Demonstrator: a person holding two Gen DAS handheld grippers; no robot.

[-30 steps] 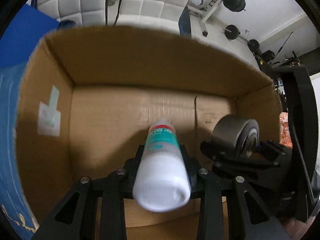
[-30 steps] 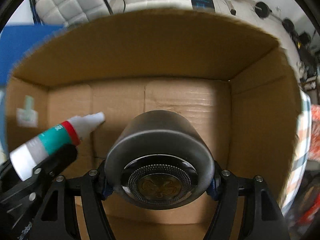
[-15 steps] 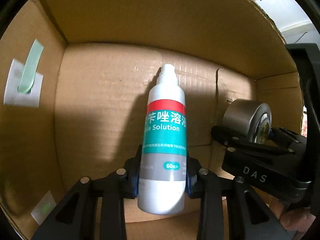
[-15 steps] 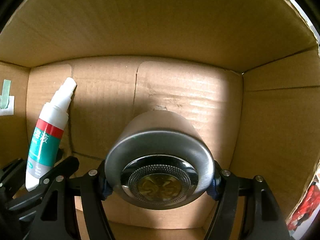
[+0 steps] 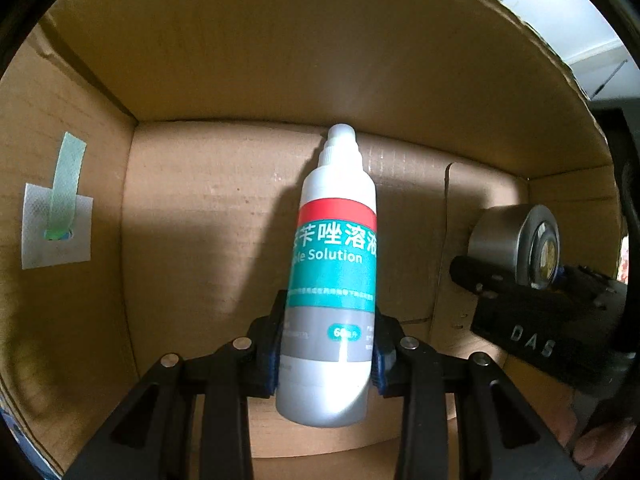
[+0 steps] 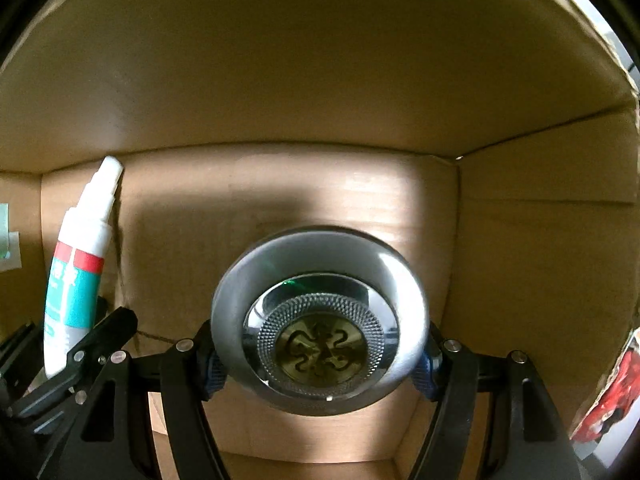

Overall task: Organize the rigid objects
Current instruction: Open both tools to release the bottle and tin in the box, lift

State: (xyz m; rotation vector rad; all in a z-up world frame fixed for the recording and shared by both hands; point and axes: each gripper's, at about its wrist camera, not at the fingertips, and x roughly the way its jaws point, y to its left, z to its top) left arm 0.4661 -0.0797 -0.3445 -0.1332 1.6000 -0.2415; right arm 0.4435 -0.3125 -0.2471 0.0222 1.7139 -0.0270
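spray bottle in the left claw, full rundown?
White plastic spray bottle with a red band, teal label reading "Solution" plus Chinese characters, grey lower section and narrow white capped nozzle. It is clamped near its base in the left claw, nozzle pointing forward to the far wall inside the brown cardboard box.

Carrier: an open cardboard box (image 5: 208, 240), brown and corrugated, seen from inside in both wrist views.
Box floor: bare cardboard (image 6: 280, 184), with a flap seam (image 5: 442, 240) running near to far, right of centre in the left wrist view.
Far wall: plain cardboard (image 6: 300, 80), partly shaded.
Left wall: a white patch (image 5: 56, 228) with a green tape strip (image 5: 68, 172) stuck on it.
Right wall: plain cardboard (image 6: 548, 248).
Touching the floor: cannot tell.
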